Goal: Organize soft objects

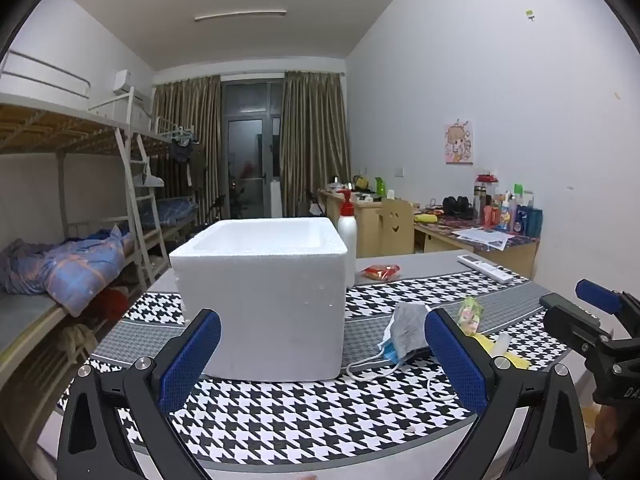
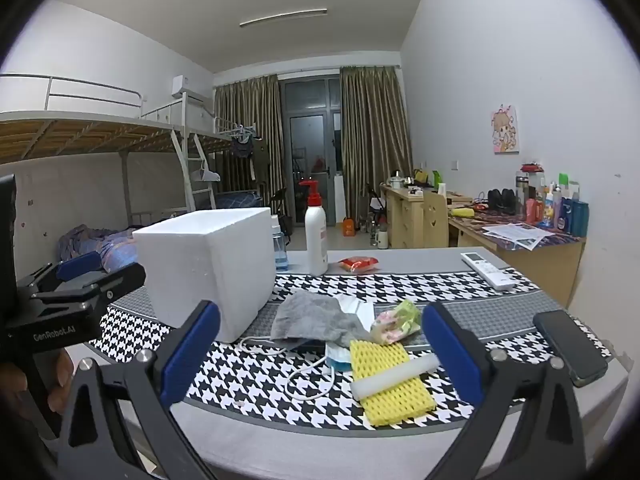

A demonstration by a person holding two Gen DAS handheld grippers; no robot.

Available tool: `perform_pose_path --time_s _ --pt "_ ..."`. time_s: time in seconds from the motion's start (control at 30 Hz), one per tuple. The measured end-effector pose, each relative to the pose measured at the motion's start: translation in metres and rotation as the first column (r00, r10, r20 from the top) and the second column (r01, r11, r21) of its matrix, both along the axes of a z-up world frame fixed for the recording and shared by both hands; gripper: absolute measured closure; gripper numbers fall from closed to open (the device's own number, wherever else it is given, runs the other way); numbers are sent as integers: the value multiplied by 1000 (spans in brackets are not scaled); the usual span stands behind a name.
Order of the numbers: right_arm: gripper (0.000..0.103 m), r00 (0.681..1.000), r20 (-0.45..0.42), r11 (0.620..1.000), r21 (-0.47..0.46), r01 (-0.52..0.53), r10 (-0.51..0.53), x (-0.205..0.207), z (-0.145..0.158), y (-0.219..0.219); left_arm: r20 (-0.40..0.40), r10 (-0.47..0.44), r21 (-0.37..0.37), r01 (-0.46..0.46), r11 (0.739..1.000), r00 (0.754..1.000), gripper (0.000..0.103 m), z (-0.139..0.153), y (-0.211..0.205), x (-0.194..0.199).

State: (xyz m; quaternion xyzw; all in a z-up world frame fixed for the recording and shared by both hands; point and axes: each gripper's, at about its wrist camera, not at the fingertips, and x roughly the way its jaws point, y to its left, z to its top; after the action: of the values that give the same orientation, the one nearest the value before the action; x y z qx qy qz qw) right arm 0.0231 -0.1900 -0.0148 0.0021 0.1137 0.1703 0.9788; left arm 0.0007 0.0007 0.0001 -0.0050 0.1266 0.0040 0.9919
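Table (image 2: 500, 254) with a houndstooth cloth carries everything; biggest item is the white foam box (image 1: 262, 296), open top, standing upright at the left-centre of the cloth and the likely bin for the soft stuff — a judgement, since its inside is not visible. Behind it a pump bottle (image 2: 316, 236) and a small blue spray bottle (image 2: 280, 246), both rigid, leave them. The soft pile lies just right of the box: grey cloth mask (image 2: 312, 318) on top, a blue surgical mask (image 2: 338, 360) partly under it with white ear loops trailing toward the near edge, a yellow foam net sleeve (image 2: 390, 384) with a white foam stick (image 2: 394, 376) lying across it, and a small floral cloth bundle (image 2: 396, 320) touching the pile's far right. Left gripper (image 1: 320, 360) is spread wide and empty, aimed at the box front; right gripper (image 2: 320, 354) is likewise wide apart and empty, hovering above the near side of the pile. Nothing picked yet, so the step looks like a first grasp with the right one. Best bet: take the grey mask first, since it sits on top — pinch a bunched fold, not a flat edge, and lift straight up so the loops do not drag the blue mask along. Keep clear of the phone (image 2: 570, 348) at right and the remote (image 2: 486, 270) farther back. Left gripper could steady the light box if it slides.
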Motion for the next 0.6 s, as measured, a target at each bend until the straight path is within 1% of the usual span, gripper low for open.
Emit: perform_pose_path --time_s 0.1,0.23,0.3,0.37,0.5,0.53,0.6 --pt "1 1000 0 1000 -2 0 0 -1 0 0 -8 14 -7 -14 1000 1000 1 0 3 2" --pt "1 1000 4 1000 -12 3 -3 0 1 1 -24 9 -5 -9 1000 1000 1 -1 6 7" --pt "1 1000 5 1000 -17 4 -4 2 0 3 -23 11 4 -11 1000 1000 1 -1 7 9" --pt "1 1000 4 1000 -6 3 -3 1 -1 0 8 10 26 -10 1000 1000 1 -2 -5 -2" --pt "1 1000 4 1000 -7 8 -8 5 -2 3 8 12 25 -12 1000 1000 1 -1 -7 -5" --pt "1 1000 6 1000 -5 7 -7 -3 3 1 2 9 24 -9 1000 1000 1 -2 -5 -3" --pt "1 1000 12 1000 -2 8 -8 -5 4 -3 3 -3 29 3 1000 1000 1 -1 -6 -3"
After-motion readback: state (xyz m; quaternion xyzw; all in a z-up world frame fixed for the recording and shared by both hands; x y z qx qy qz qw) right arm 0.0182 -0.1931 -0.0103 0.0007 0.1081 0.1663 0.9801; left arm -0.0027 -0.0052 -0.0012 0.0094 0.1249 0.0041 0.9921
